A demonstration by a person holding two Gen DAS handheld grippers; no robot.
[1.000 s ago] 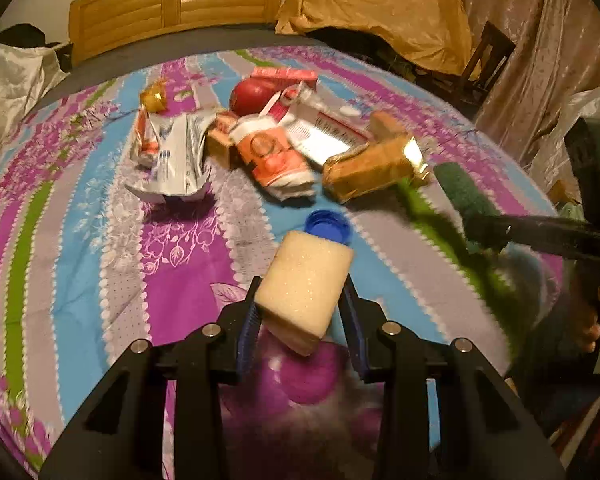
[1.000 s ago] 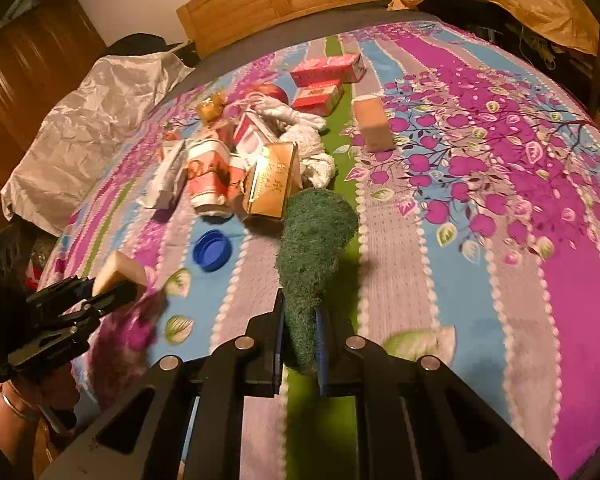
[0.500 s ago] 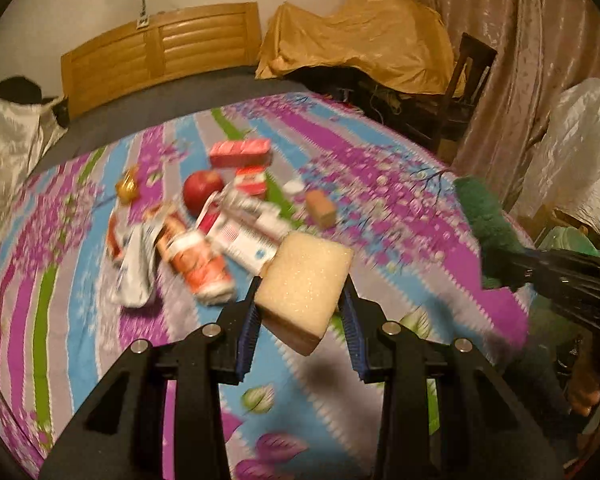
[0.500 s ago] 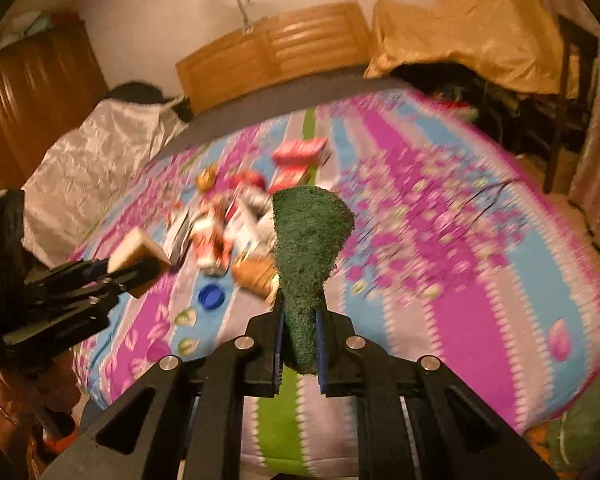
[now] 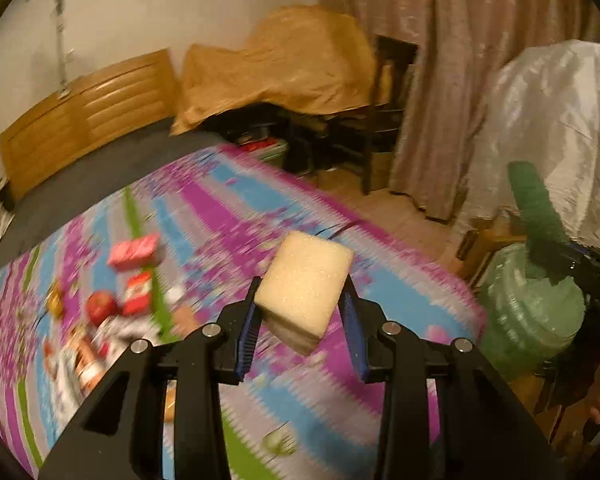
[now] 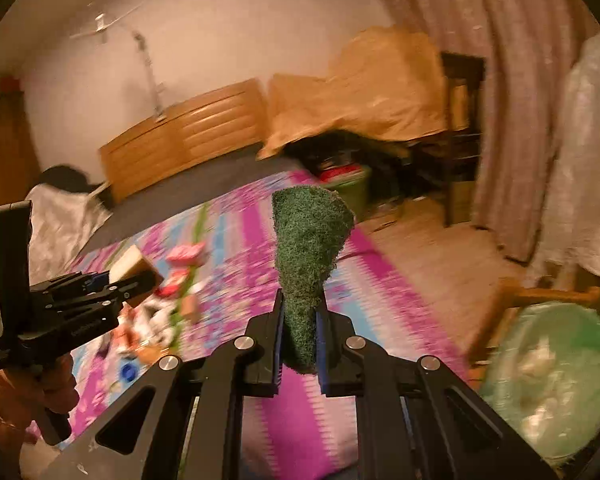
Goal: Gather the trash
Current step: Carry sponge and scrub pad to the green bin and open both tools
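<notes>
Above the floral bedspread [image 5: 236,216], I am pinching a porous yellow sponge block [image 5: 305,285] in my left gripper [image 5: 302,322] and squeezing a coarse green scouring pad [image 6: 306,256] flat in my right gripper [image 6: 299,338], near a green-lined bin [image 6: 556,376].

Two tools [image 5: 302,312] [image 6: 298,334], one sponge [image 5: 304,280], one scourer [image 6: 308,248]

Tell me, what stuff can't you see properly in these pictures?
- Trash pile, left wrist view: motion blur smears the wrappers, so no labels read.
- Green bag, right wrist view: blurred and cut by the edge; its contents are unclear.
- Yellow sponge: its underside is hidden between the left gripper pads.
- Green scouring pad: its lower end is hidden inside the right gripper.
</notes>
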